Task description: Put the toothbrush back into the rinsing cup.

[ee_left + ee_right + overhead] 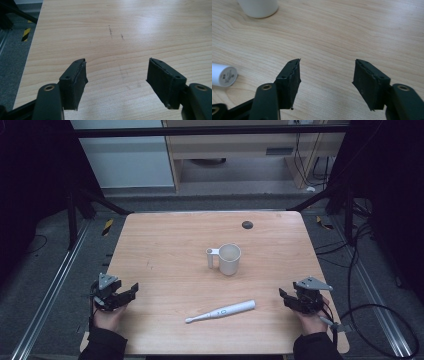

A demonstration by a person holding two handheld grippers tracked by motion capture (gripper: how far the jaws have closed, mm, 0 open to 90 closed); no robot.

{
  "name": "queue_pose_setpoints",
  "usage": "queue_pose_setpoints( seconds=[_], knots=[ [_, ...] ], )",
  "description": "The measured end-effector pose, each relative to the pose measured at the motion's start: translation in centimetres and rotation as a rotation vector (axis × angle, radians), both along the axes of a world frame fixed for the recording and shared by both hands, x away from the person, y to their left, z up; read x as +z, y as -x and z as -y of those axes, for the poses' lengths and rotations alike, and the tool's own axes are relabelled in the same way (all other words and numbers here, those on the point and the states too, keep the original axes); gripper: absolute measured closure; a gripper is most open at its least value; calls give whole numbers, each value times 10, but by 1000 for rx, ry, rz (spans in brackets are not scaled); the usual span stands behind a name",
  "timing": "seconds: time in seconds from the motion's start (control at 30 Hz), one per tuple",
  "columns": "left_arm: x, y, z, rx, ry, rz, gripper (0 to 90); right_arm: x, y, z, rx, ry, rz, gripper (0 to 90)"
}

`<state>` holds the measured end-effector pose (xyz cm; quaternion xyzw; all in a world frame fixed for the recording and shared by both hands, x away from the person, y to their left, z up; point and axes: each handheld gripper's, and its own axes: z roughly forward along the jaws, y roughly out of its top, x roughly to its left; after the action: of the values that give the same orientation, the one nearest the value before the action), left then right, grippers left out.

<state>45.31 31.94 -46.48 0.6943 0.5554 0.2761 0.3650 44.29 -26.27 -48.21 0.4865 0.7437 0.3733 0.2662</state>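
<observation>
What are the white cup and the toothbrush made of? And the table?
The cup looks like matte white plastic, perhaps ceramic: smooth, no shine, with a thin rim. The toothbrush seems smooth white plastic; a small label sits on its flat handle end. The table looks like light wood or wood-look laminate, with grain lines and a soft sheen.

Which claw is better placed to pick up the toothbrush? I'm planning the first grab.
Probably the right claw: the toothbrush lies with its thick handle end toward that side, close by in the right gripper view. The left claw, also open, faces bare table.
</observation>
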Motion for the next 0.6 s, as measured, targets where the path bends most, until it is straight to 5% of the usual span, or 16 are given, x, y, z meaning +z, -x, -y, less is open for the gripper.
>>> queue_pose_setpoints(
  seconds=[0.6],
  knots=[
    [2, 5, 8, -34, -41, -2, 402, 14, 7, -31, 136, -41, 19, 602]
  ],
)
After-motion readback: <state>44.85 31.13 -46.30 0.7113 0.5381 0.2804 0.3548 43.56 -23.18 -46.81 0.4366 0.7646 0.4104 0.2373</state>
